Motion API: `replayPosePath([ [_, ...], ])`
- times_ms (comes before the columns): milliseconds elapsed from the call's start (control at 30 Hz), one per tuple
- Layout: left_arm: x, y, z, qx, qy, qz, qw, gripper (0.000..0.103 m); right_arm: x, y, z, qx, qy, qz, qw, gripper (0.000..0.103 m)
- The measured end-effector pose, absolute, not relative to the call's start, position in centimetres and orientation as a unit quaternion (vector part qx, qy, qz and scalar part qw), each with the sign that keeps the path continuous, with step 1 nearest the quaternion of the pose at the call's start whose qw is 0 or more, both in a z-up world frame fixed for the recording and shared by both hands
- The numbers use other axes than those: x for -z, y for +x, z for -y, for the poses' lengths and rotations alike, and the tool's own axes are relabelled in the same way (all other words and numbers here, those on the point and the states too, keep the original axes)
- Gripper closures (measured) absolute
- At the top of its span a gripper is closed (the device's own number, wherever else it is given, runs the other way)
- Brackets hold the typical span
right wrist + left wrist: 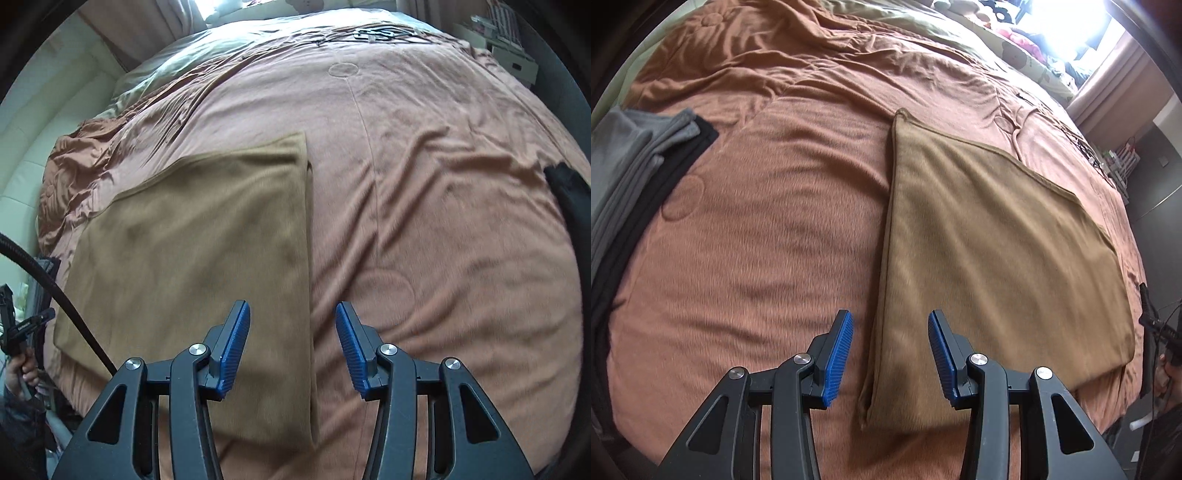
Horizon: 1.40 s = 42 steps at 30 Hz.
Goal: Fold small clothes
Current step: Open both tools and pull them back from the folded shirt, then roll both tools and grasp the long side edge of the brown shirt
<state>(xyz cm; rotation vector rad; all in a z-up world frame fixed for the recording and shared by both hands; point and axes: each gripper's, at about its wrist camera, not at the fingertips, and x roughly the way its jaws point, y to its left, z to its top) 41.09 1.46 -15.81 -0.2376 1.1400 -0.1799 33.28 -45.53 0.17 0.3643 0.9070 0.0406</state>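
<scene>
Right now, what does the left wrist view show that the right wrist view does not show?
Only the left wrist view shows the stack of folded grey and black clothes at its left edge, and the open left tool. Only the right wrist view shows the black cable at its lower left, the white boxes beyond the bed, and the open right tool. Both show the folded tan cloth lying flat on the orange-brown bedspread.

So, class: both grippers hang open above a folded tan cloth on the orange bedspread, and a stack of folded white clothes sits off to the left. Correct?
Nearly. The left wrist view shows the stack is grey and black, not white. Both the left gripper and right gripper are open above the tan cloth on the bedspread.
</scene>
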Motion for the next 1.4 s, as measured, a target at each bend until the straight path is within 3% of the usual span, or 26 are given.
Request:
replayPosePath([
  [367, 17.3, 36.8, -3.0, 0.087, -0.173, -0.537, 0.821, 0.058, 2.7, 27.4, 46.0, -0.030, 0.240, -0.432, 0.869, 0.057],
  [567, 18.4, 36.4, -2.8, 0.083, -0.143, -0.554, 0.816, 0.058, 4.5, 26.7, 46.5, -0.030, 0.277, -0.436, 0.856, 0.057],
  [700, 18.6, 36.2, -3.1, 0.079, -0.134, -0.557, 0.816, 0.061, 5.4, 26.7, 47.1, -0.016, 0.286, -0.440, 0.851, 0.077],
  [767, 18.4, 36.0, -3.3, 0.078, -0.138, -0.558, 0.815, 0.061, 5.2, 26.6, 47.4, -0.018, 0.299, -0.433, 0.850, 0.078],
  [1067, 17.6, 35.7, -4.5, 0.120, -0.240, -0.546, 0.794, 0.060, 5.0, 25.2, 48.0, -0.094, 0.382, -0.391, 0.832, 0.077],
  [1200, 18.2, 35.3, -4.4, 0.121, -0.267, -0.554, 0.780, 0.060, 6.5, 25.0, 48.4, -0.119, 0.410, -0.391, 0.815, 0.057],
  [1400, 19.2, 34.9, -4.7, 0.120, -0.291, -0.564, 0.764, 0.059, 8.6, 25.8, 49.9, -0.112, 0.431, -0.394, 0.804, 0.056],
])
